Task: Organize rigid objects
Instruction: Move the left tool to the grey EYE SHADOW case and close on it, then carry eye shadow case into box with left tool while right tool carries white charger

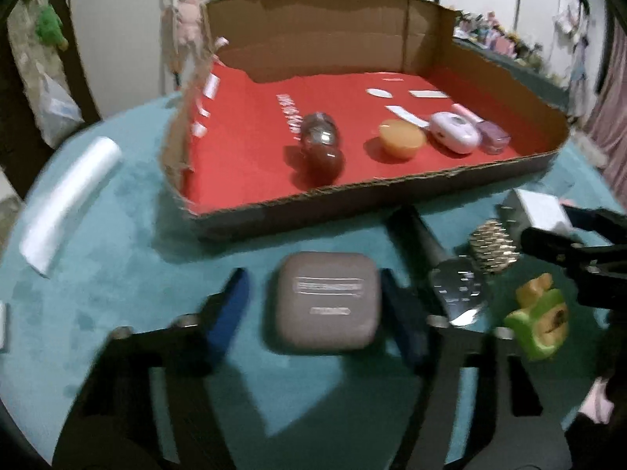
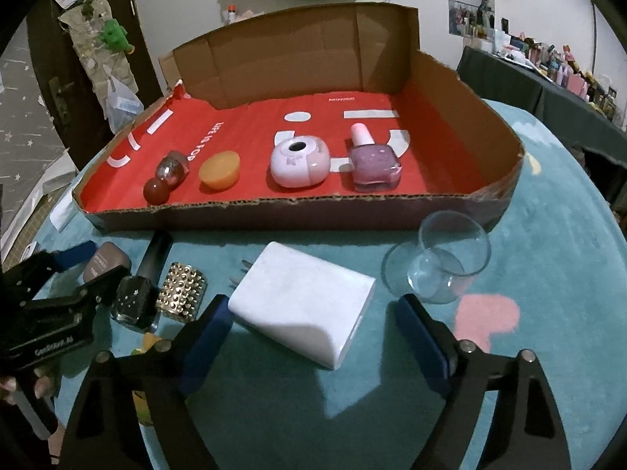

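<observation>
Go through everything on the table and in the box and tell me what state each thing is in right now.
Left gripper: open, straddling the taupe earbud case.
Taupe earbud case: closed, flat on the teal cloth.
Right gripper: open, around the white charger block.
White charger block: lying flat, prongs out.
Clear glass cup: tipped on its side.
Pink nail polish bottle: capped, upright in the cardboard box.

Teal table (image 2: 548, 258) carries cardboard tray (image 2: 274, 217), white charger (image 2: 301, 305), glass (image 2: 450, 262), earbud case (image 1: 327, 301), studded cylinder (image 2: 182, 293).
</observation>
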Demonstrator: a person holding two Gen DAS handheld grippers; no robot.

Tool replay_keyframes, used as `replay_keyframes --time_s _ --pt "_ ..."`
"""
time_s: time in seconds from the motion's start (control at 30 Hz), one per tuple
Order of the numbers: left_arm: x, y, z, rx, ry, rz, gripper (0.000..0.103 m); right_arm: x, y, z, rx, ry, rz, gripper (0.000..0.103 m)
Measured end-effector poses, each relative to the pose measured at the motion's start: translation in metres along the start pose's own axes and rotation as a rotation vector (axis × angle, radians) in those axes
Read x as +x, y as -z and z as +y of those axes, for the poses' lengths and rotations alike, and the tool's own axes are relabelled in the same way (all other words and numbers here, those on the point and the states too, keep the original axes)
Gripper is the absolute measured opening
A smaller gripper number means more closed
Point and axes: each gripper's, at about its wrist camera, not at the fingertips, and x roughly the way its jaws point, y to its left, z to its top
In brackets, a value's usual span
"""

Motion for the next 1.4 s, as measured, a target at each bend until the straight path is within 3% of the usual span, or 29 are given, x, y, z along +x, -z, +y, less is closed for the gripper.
replay_keyframes --time_s 0.03,0.2,0.47,0.9,0.97,1.03,1.13,1.4 --pt "-0.001 0.0 -0.002 0.002 0.008 -0.01 0.049 -0.001 0.0 0.002 -0.008 -0.016 -0.005 0.074" --pt "-0.012 0.002 -0.003 -0.015 0.073 -0.033 0.049 -0.013 0.004 0.003 -0.012 -0.055 -0.061 0.07" --pt "-0.028 0.0 -0.004 -0.013 0.09 -0.065 0.049 -0.023 0.004 0.0 0.0 -0.072 -0.087 0.066" --pt "-0.018 0.021 -0.006 -0.014 0.094 -0.022 0.05 -0.023 0.026 0.009 -0.074 -0.028 -0.052 0.066" --pt "-0.02 0.022 -0.007 -0.008 0.092 -0.032 0.054 -0.021 0.027 0.01 -0.069 -0.027 -0.051 0.068" --pt "-0.02 0.022 -0.006 -0.014 0.086 -0.035 0.071 -0.019 0.026 0.007 -0.058 -0.034 -0.049 0.072" --pt "-0.019 0.021 -0.004 -0.023 0.081 -0.03 0.072 -0.018 0.023 0.003 -0.032 -0.043 -0.05 0.078" --pt "-0.016 0.02 -0.004 -0.025 0.069 -0.018 0.071 -0.011 0.016 0.006 -0.025 -0.031 -0.038 0.078"
